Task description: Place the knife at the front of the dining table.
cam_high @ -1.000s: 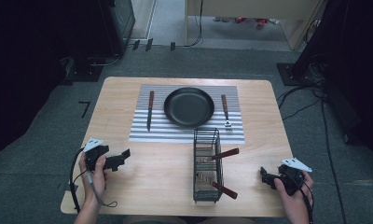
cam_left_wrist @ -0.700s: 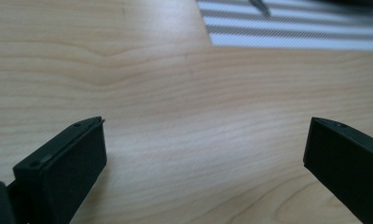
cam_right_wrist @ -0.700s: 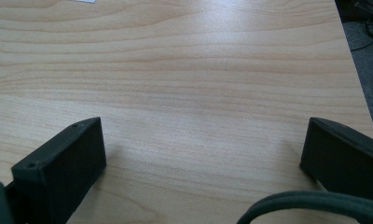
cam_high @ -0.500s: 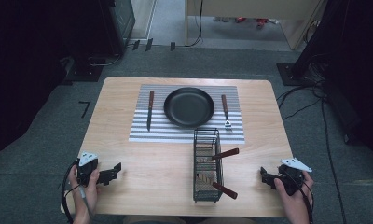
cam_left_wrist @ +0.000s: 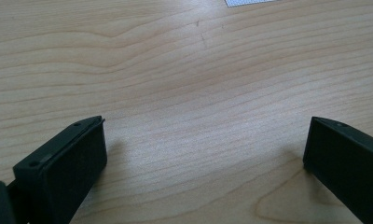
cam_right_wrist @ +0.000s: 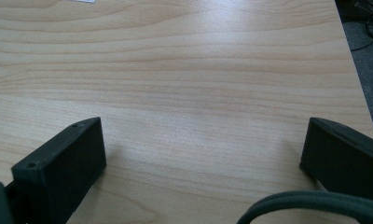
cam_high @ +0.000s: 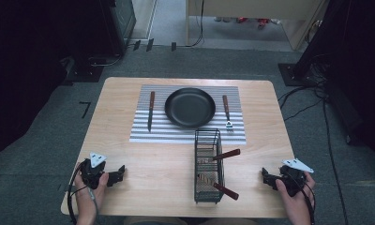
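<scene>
Wire basket (cam_high: 207,186) upright on the near half of the wooden table (cam_high: 157,161), just in front of the striped placemat (cam_high: 141,133) and right of the table's middle. Two wooden-handled utensils inside it, upper handle (cam_high: 226,154) and lower handle (cam_high: 224,190) both leaning out over its right side; their working ends too small to tell apart through the wire. Left gripper (cam_high: 120,172) low over the near left corner of the table, held in the left hand (cam_high: 88,187), well apart from the basket, pointing right toward it; jaws spread wide, nothing between them but bare wood grain in the left gripper view. Right gripper (cam_high: 265,176) near the table's right front edge, held in the right hand (cam_high: 294,194), pointing left toward the basket and somewhat closer to it than the other one; jaws likewise spread wide over bare wood, a loop of its dark cable (cam_right_wrist: 315,201) crossing the bottom of the right gripper view. Farther back on the placemat, black plate (cam_high: 190,107) in the middle, knife (cam_high: 150,110) lying to its left, fork (cam_high: 226,111) to its right, neither touching it.
</scene>
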Demonstrator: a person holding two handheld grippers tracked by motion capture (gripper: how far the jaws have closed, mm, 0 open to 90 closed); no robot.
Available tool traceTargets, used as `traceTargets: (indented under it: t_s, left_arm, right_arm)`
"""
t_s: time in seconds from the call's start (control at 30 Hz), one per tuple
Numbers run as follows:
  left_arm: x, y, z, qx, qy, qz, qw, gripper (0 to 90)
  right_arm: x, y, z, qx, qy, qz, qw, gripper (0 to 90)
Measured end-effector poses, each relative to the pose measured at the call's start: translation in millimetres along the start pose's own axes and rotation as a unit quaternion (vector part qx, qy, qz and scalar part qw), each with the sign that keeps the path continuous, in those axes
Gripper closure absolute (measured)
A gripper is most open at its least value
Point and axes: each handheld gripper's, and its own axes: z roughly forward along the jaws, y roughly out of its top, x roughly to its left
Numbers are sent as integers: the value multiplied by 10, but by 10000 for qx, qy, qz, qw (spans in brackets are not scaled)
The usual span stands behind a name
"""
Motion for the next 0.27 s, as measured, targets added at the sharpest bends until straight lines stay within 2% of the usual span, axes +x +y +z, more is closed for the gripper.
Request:
traceTargets:
  t_s: [0.27]
  left_arm:
    - [-12, 5, 5, -4, 41, -49, 10000, 0]
  right_arm:
    - [0, 0, 0, -1, 1, -1, 10000, 0]
